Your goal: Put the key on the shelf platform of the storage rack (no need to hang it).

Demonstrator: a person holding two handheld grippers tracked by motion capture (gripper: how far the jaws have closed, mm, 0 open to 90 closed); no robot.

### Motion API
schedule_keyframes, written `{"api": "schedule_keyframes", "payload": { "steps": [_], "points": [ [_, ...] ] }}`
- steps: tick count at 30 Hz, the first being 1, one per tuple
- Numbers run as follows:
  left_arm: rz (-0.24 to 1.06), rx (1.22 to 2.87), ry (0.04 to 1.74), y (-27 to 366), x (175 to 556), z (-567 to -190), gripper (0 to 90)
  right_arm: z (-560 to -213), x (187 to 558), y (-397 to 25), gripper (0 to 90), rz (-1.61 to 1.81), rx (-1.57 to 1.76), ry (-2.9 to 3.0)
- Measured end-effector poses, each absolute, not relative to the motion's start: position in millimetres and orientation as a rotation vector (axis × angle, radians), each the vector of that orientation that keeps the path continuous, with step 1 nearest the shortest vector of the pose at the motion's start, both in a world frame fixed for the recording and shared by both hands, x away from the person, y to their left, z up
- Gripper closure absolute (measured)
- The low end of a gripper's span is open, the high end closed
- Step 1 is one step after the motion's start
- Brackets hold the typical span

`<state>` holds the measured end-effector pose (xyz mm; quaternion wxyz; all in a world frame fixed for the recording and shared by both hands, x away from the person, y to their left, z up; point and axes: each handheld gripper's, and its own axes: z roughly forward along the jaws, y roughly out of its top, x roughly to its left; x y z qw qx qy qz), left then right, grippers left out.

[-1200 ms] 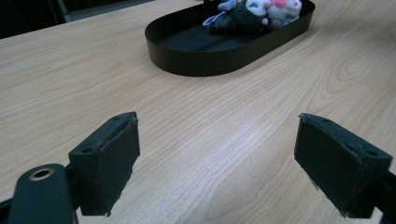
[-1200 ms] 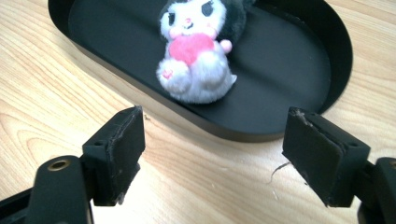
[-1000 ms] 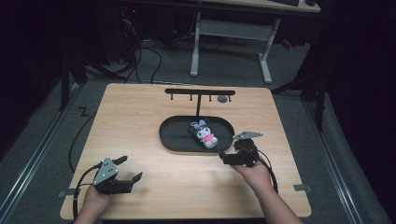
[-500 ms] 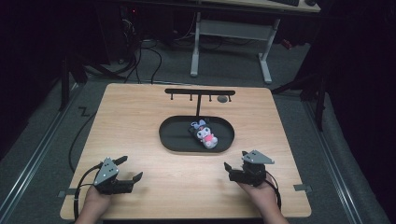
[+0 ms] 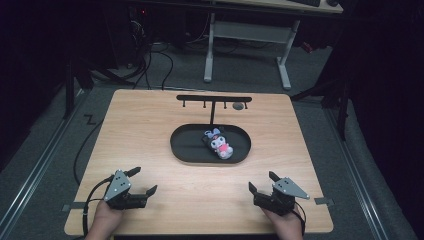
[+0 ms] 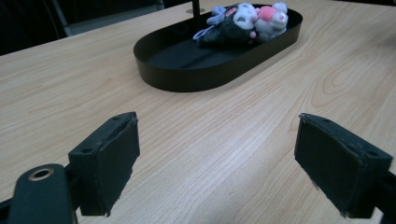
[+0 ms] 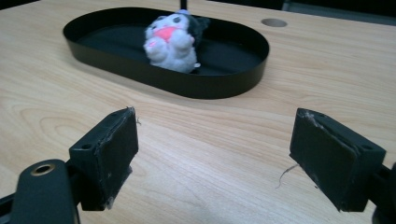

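High view. A black oval tray (image 5: 182,150) lies at the middle of the wooden bench (image 5: 150,125). A plush toy (image 5: 218,143) lies on its side inside the tray, toward the tray's right half. Behind the tray stands a black T-shaped rack (image 5: 213,100) with small hooks, and beside the rack's right end is a round hole (image 5: 238,106) in the bench top. The left gripper (image 5: 141,181) is held by a hand (image 5: 104,223) nearer than the tray and to its left, fingers spread apart and empty. The right gripper (image 5: 261,183) is held nearer than the tray and to its right, fingers likewise spread and empty. Both grippers are well apart from the tray and the toy.

Left gripper view. The two black fingers (image 6: 109,161) stand wide open over bare bench (image 6: 210,140). The tray (image 6: 187,77) lies beyond them, and the plush toy (image 6: 247,18) rests at the tray's far right end, clear of the fingers.

Right gripper view. The fingers (image 7: 109,156), their pads frayed at the edges, are released with bare bench (image 7: 210,144) between them. The tray (image 7: 205,88) lies beyond, holding the plush toy (image 7: 170,42) left of the tray's middle; the hole (image 7: 273,22) lies behind the tray's right end.
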<state>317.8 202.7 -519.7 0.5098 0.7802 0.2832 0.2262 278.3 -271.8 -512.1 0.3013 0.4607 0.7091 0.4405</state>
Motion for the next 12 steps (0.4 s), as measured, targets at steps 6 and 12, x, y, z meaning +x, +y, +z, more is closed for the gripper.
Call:
{"api": "schedule_keyframes", "payload": {
  "steps": [6, 12],
  "points": [
    [0.538, 1.887, 0.685, 203.6, 317.1, -521.6, 14.5, -513.1, 280.2, -271.0, 15.3, 1.193, 1.227, 1.891],
    [0.538, 1.879, 0.685, 209.4, 315.7, -520.1, 14.5, -515.2, 283.9, -262.7, 15.2, 1.171, 1.207, 1.923]
  ]
}}
